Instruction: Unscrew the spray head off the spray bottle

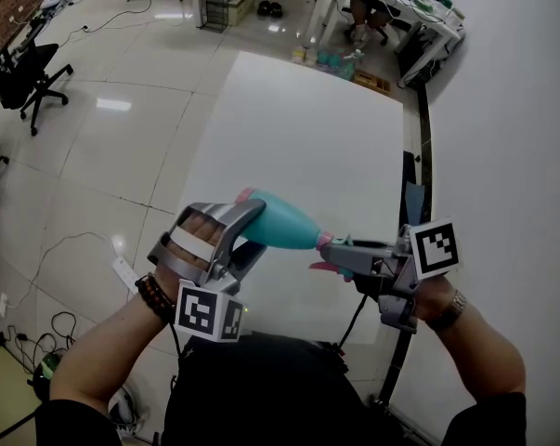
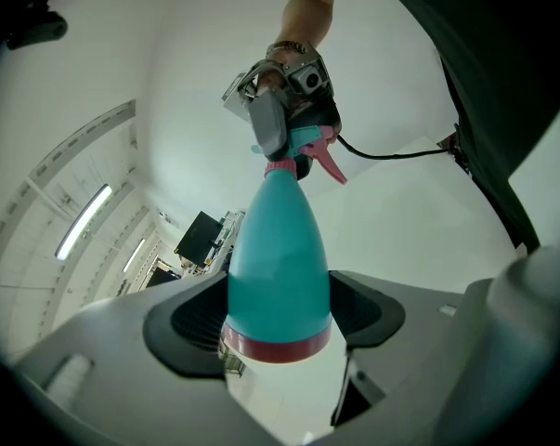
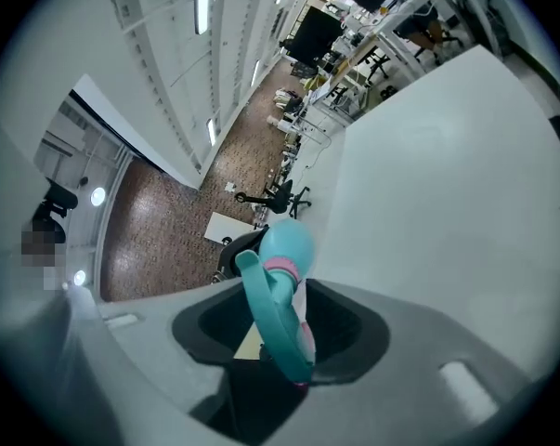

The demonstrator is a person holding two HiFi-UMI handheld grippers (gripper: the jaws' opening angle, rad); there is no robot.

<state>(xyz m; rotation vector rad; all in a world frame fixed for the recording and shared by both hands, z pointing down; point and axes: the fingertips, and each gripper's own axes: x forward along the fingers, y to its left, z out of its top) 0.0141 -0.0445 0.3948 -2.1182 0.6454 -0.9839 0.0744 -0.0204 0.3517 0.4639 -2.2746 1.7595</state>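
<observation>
**Spray bottle held in the air, base clamped, head loosely flanked**

Spray bottle (image 1: 284, 223) lies almost level above the near end of the white table (image 1: 298, 128), touching nothing but the two grippers.

Only the head view shows the whole arrangement. The left gripper (image 1: 258, 230) is at the bottle's fat end, the right gripper (image 1: 345, 256) is at the spray head (image 1: 338, 246), and each carries a marker cube (image 1: 210, 312) (image 1: 436, 247).

The left gripper view looks up along the bottle from its base. There the left gripper's (image 2: 278, 316) jaws stand wide, with both ribbed pads pressed against the bottle's (image 2: 280, 268) sides just above the base. The right gripper (image 2: 289, 137) caps the far tip.

The right gripper view gives what neither other view does. The spray head (image 3: 275, 314) sits between the right gripper's (image 3: 280, 328) partly open jaws, with a sliver of light between it and one pad. The jaws flank it and do not clamp it.

The bottle's body is teal and tapers like a cone. It has a pink band (image 2: 278, 347) round the base and a pink collar (image 2: 280, 167) at the neck. The head is teal with a pink trigger (image 2: 331, 163) and is seated on the neck.

Count: one bottle, one spray head, two grippers, two marker cubes, three pink parts.
</observation>
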